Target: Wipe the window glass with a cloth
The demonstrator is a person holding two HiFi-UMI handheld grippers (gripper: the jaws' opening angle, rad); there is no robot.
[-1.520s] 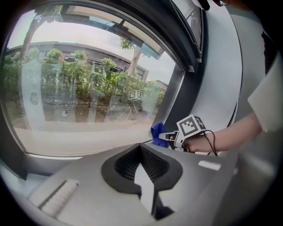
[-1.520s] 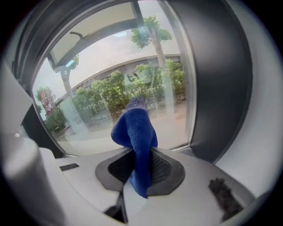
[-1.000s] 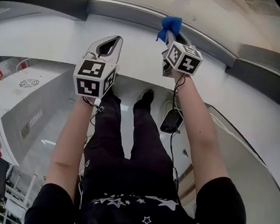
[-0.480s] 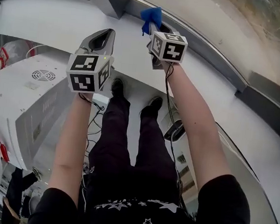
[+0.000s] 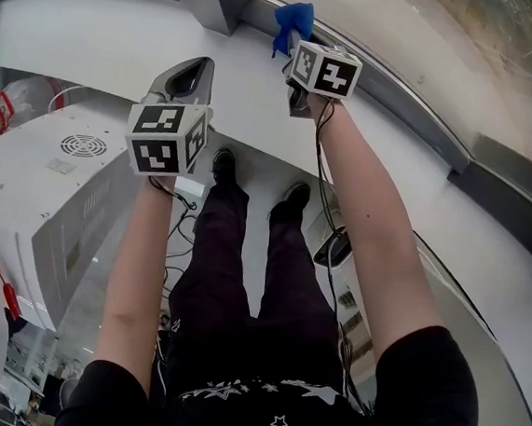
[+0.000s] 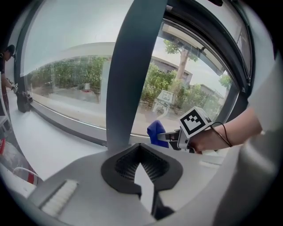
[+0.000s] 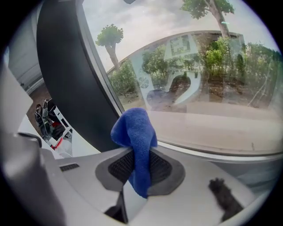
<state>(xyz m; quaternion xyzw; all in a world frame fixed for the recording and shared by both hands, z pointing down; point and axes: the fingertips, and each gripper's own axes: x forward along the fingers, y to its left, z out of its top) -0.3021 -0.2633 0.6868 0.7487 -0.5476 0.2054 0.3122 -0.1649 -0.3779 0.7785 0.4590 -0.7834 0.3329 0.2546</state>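
- Only the right gripper view shows the grip: the right gripper (image 7: 140, 167) clamps a fuzzy blue cloth (image 7: 135, 130) between ribbed black pads (image 7: 118, 168) — its folded top is near the window glass (image 7: 199, 88).
- The left gripper view shows the left gripper (image 6: 140, 164) — its jaws are closed together and empty.
- The head view shows both grippers raised beside the grey window frame (image 5: 390, 86).

Window post (image 6: 132, 66) beside open glass (image 6: 66, 57)

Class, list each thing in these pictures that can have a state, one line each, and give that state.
right gripper: shut on the blue cloth, raised near the window glass.
blue cloth: bunched, sticking out past the jaws.
left gripper: shut, nothing between its jaws.
window glass: intact, see-through.
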